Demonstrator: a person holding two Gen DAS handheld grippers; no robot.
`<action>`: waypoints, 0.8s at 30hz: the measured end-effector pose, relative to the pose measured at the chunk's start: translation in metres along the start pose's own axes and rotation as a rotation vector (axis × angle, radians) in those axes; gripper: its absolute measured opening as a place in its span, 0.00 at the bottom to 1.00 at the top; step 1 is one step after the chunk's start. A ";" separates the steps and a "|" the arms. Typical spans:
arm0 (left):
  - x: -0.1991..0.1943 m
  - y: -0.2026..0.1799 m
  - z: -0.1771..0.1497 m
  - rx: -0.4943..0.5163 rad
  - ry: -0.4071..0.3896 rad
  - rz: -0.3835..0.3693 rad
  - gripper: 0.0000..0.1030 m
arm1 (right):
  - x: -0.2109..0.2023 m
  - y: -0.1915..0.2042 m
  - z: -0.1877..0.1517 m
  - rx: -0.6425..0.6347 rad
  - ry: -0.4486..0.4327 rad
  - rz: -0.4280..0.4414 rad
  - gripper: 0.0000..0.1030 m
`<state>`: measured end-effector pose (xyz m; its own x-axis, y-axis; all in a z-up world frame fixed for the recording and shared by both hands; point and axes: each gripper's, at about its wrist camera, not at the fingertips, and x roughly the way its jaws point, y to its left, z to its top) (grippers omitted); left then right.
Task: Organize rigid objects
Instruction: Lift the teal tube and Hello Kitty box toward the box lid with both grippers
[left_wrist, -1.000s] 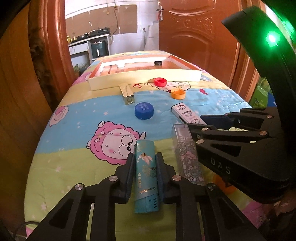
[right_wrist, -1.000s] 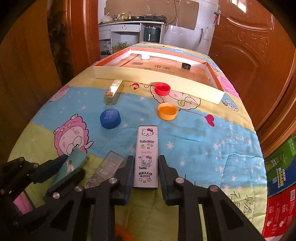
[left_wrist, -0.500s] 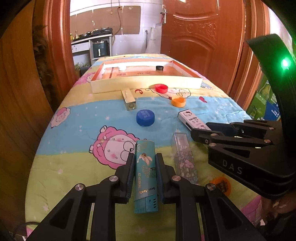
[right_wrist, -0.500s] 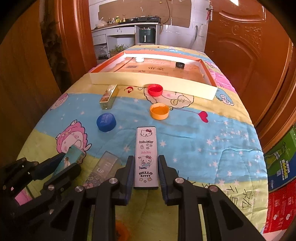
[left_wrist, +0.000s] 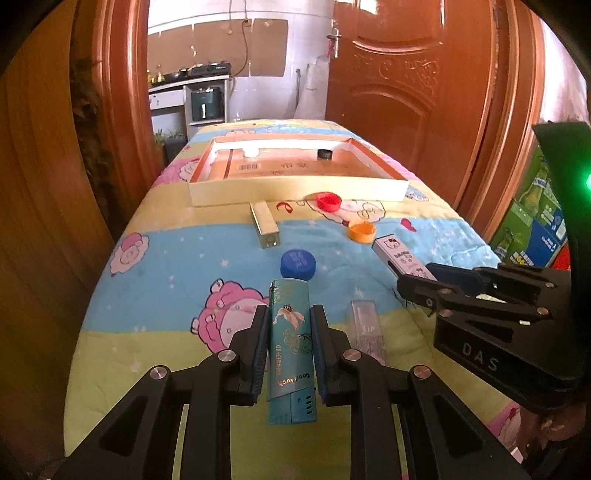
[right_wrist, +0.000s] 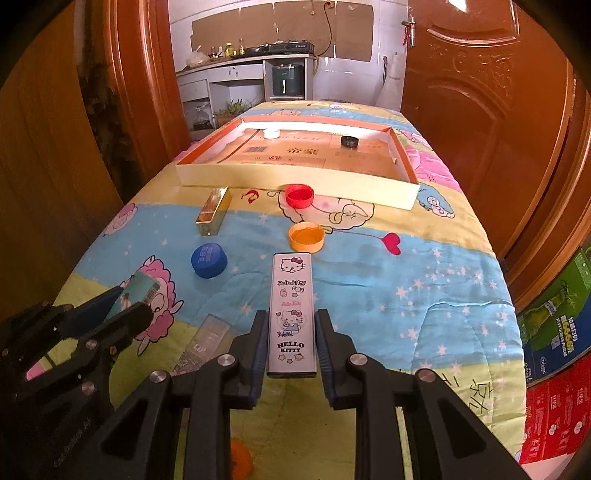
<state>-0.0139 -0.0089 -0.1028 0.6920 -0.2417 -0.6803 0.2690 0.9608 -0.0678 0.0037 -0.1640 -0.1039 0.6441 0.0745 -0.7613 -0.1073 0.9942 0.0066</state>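
My left gripper (left_wrist: 289, 321) is shut on a teal lighter (left_wrist: 291, 343) and holds it above the quilt. My right gripper (right_wrist: 291, 325) is shut on a white Hello Kitty box (right_wrist: 291, 314), also lifted; it shows in the left wrist view (left_wrist: 400, 256) too. A shallow cardboard tray (left_wrist: 295, 190) lies at the far end, with a white cap (right_wrist: 271, 133) and a black cap (right_wrist: 349, 141) inside. On the quilt lie a gold box (right_wrist: 213, 210), a blue cap (right_wrist: 208, 260), a red cap (right_wrist: 299, 195), an orange cap (right_wrist: 306, 236) and a clear lip-balm box (left_wrist: 365, 332).
The table is covered by a cartoon quilt (right_wrist: 406, 266). Wooden doors stand close on both sides (right_wrist: 498, 110). Stacked cartons (right_wrist: 557, 350) sit by the right edge. A small orange thing (right_wrist: 242, 459) lies under my right gripper.
Both grippers have risen and pulled back with their objects; the tray and caps look farther away and more of the room shows.
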 end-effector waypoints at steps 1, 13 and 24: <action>0.000 0.000 0.002 -0.002 -0.001 0.000 0.21 | 0.000 -0.001 0.001 0.003 -0.001 0.000 0.24; 0.005 0.001 0.026 -0.017 -0.016 0.014 0.21 | -0.007 -0.011 0.010 0.036 -0.025 0.015 0.24; 0.012 0.004 0.047 -0.022 -0.032 0.021 0.21 | -0.008 -0.025 0.022 0.071 -0.044 0.020 0.24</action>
<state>0.0266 -0.0143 -0.0770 0.7184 -0.2249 -0.6583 0.2396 0.9684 -0.0693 0.0173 -0.1874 -0.0836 0.6751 0.0965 -0.7314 -0.0674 0.9953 0.0691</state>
